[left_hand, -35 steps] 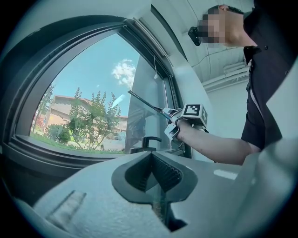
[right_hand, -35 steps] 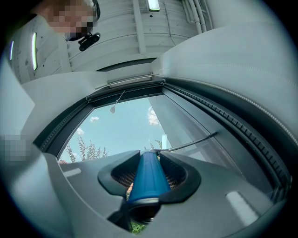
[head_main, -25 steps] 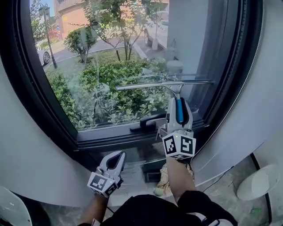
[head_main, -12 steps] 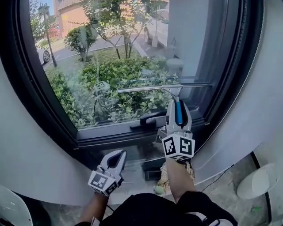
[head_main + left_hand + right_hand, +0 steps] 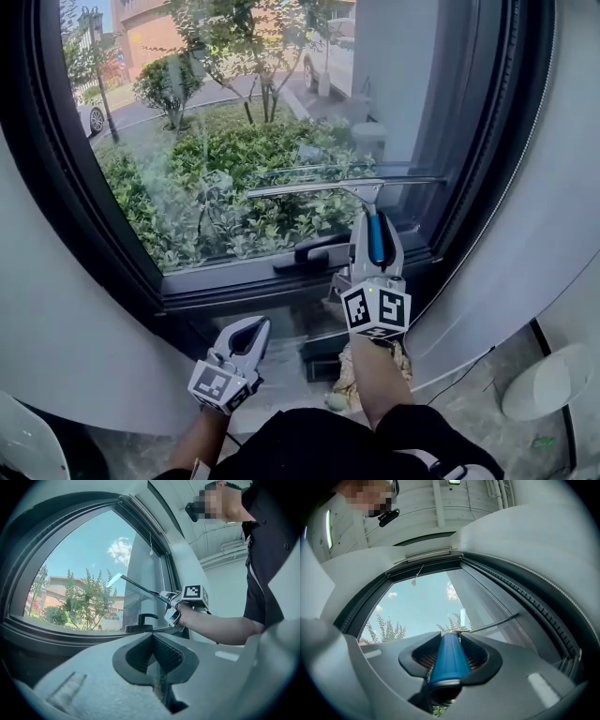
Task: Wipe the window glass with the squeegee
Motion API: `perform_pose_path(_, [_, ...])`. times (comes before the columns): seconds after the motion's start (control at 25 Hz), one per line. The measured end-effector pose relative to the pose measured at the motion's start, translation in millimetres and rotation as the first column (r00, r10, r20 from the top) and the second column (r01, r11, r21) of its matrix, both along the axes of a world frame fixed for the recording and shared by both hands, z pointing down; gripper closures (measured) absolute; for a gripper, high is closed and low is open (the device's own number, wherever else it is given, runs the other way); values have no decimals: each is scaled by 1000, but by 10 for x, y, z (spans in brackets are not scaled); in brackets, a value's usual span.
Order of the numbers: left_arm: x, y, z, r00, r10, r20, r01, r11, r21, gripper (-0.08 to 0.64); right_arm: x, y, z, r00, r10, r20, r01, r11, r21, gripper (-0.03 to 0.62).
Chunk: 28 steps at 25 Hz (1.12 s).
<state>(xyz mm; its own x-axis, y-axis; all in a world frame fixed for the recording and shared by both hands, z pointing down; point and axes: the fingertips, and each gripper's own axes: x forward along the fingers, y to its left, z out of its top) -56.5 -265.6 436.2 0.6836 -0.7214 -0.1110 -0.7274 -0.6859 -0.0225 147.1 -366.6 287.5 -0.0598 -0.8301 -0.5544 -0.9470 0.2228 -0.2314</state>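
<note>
The squeegee's metal blade [image 5: 342,187] lies level against the lower right part of the window glass [image 5: 234,112]. Its blue handle [image 5: 376,239] runs down into my right gripper [image 5: 375,232], which is shut on it. In the right gripper view the blue handle [image 5: 449,660] fills the jaws of my right gripper [image 5: 450,644], and the blade [image 5: 492,624] shows beyond. My left gripper [image 5: 246,336] hangs low at the sill, below the glass, shut with nothing in it. From the left gripper view, past my left gripper [image 5: 152,641], the squeegee [image 5: 140,587] slants against the pane.
A black window lever [image 5: 314,253] sits on the dark lower frame [image 5: 122,253], just below the blade. A crumpled cloth [image 5: 352,375] and a dark box [image 5: 323,356] lie on the ledge under my right arm. White curved walls flank the window.
The squeegee blade has slid a little way down the glass with my right gripper. The left gripper has barely moved.
</note>
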Motion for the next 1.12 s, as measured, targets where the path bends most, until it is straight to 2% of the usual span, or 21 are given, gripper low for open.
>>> perform_pose_path(0.24, [-28,30,-47,1000,-13,-23,13,1000,21,558,-20,1,128,1000,-4,-5,3,1000,-31,459])
perform_pose_path(0.96, [31,48,65,1000,-6,-15,6,1000,2,558,-23,2,446,999,-9,-32,6,995,-95,459])
perform_pose_path(1.12, [8,28,83,999,-19,-29,19,1000,-21,558,-10,2,509,999,-5,-48,0,994,-111,459])
